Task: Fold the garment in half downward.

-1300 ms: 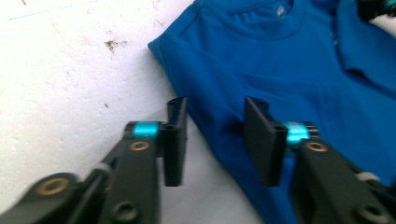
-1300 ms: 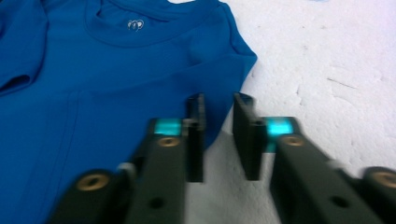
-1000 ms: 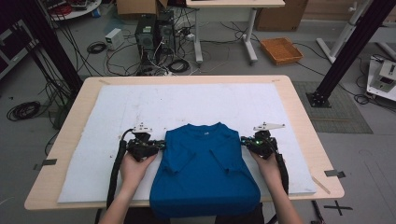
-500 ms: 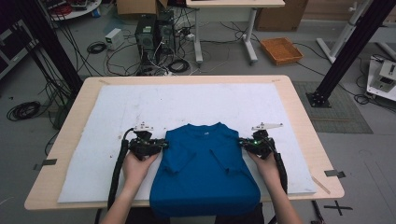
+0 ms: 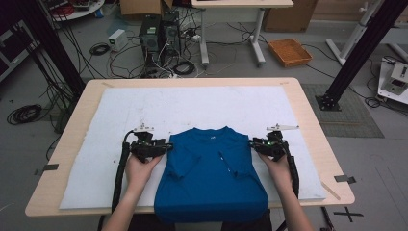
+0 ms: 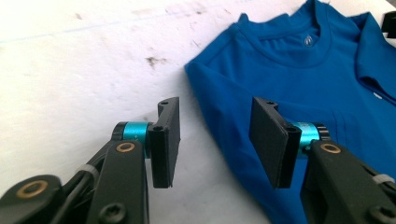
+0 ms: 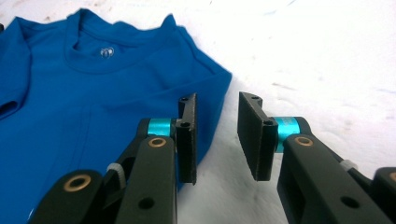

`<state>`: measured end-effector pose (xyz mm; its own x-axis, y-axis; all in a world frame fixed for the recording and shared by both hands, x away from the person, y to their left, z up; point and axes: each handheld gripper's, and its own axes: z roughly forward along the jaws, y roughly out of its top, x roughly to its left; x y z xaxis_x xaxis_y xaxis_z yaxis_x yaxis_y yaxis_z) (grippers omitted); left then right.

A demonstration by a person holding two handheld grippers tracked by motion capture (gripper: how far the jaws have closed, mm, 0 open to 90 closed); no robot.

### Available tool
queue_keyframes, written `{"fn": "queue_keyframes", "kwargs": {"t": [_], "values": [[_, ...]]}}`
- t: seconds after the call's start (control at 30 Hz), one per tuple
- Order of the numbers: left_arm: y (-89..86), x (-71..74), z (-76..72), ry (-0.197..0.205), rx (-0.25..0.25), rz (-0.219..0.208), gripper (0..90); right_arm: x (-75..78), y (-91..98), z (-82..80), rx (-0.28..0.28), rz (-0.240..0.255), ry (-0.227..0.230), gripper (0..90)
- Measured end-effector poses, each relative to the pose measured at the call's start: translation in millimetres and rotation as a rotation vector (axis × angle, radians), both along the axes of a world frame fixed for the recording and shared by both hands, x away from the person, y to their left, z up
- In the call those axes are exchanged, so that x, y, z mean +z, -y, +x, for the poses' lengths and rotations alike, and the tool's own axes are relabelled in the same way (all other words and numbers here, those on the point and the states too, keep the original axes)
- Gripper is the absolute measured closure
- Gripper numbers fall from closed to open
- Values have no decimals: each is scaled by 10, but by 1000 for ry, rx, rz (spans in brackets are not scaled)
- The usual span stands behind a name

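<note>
The high view shows the blue shirt (image 5: 211, 178) with sleeves folded inward, lying on the white mat (image 5: 96, 168), hem overhanging the near edge. The gripper views resolve its ribbed collar and smooth knit. Left gripper (image 6: 215, 135) and right gripper (image 7: 217, 135) have just been opening; flat black pads stand apart, gripping nothing, beside the shirt's shoulder edges.

We see a white mat (image 5: 192, 103) covering the wooden counter (image 5: 312, 125). Beyond it stand a computer tower (image 5: 151, 36), floor cables (image 5: 98, 48), an orange tray (image 5: 289, 52) and a desk (image 5: 240, 5).
</note>
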<state>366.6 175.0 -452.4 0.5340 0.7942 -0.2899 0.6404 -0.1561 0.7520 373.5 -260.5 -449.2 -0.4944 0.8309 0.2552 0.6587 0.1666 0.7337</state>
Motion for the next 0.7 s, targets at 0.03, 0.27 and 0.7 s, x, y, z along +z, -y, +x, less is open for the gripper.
{"fn": "queue_keyframes", "kwargs": {"t": [0.03,0.27,0.7], "values": [[15,9,-8,18,-9,37,613,-22,-55,9,15,-38,-3,839],[-3,14,-16,20,9,53,780,-11,-4,-8,-46,-92,21,893],[-28,88,204,14,11,-44,542,99,35,174,-36,-32,51,658]]}}
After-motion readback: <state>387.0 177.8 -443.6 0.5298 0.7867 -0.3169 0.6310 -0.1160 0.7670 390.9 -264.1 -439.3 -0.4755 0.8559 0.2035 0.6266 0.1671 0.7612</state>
